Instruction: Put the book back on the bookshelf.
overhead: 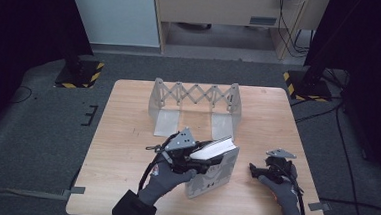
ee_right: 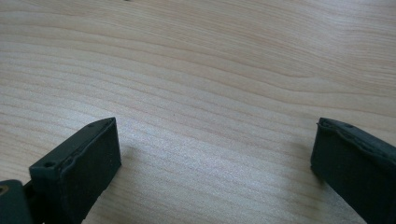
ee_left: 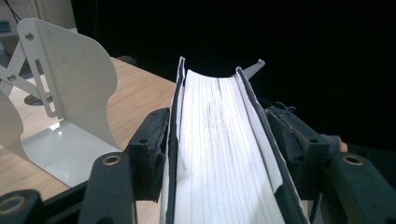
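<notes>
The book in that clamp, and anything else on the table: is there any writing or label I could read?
No text can be read.
Book: cover markings too blurred; in the left gripper view its page edges are blank.
Left gripper and metal book rack: no lettering shows.

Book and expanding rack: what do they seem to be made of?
Book: paper, going by the white layered page edges, between thin dark-edged covers, probably card. The left gripper clamps it.
Rack: looks like pale painted sheet metal, with thin flat end plates, rivets and scissor struts; a soft sheen shows on its base.
Table: light wood grain, perhaps laminate.
</notes>
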